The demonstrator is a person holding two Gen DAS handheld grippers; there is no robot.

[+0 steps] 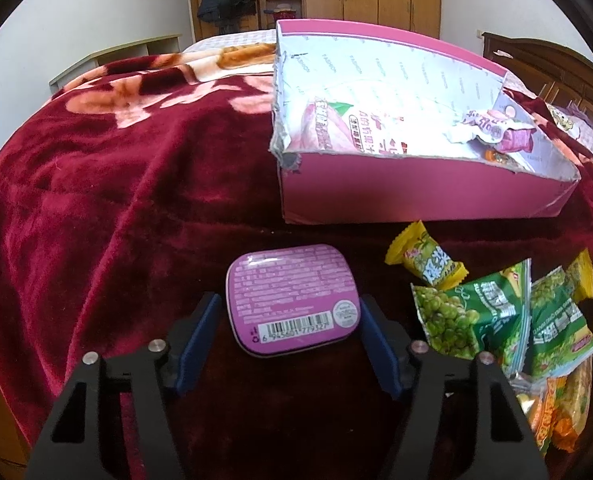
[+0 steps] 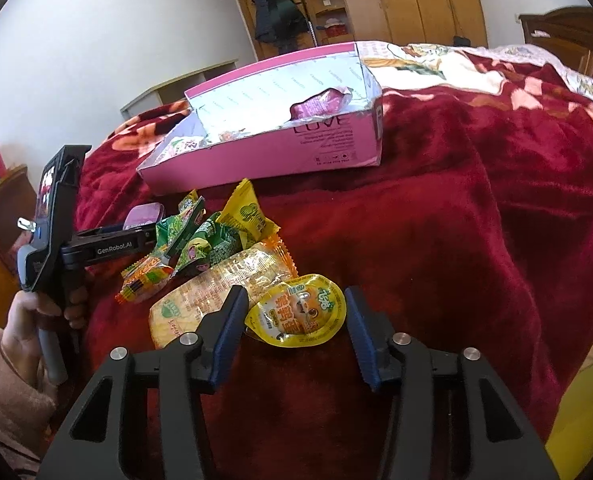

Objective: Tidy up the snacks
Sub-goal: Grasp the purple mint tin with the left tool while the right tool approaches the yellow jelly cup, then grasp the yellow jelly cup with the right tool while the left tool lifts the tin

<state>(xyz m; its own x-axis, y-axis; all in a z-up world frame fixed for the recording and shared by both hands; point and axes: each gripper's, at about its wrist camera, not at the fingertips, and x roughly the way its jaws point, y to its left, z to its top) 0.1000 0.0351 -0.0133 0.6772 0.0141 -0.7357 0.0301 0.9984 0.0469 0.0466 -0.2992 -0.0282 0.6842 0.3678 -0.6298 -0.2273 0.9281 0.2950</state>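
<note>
Fingers of both grippers sit around snacks on the red blanket [image 1: 96, 184].

Left gripper [image 1: 290, 322] has its blue pads beside a purple tin [image 1: 292, 304], the right pad touching and the left one just off; only the right view shows the hand [image 2: 36, 312] holding it; right gripper [image 2: 292, 324] is partly open around a yellow jelly cup [image 2: 296, 312], not squeezing; green pea packets [image 1: 492, 316] lie between; farther back stands the pink box [image 1: 416, 196] with snacks inside.

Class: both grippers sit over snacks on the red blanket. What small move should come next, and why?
Probably close the left gripper on the purple tin: the tin lies between its jaws, gaps either side, unlifted, with the pink box open just beyond.
</note>
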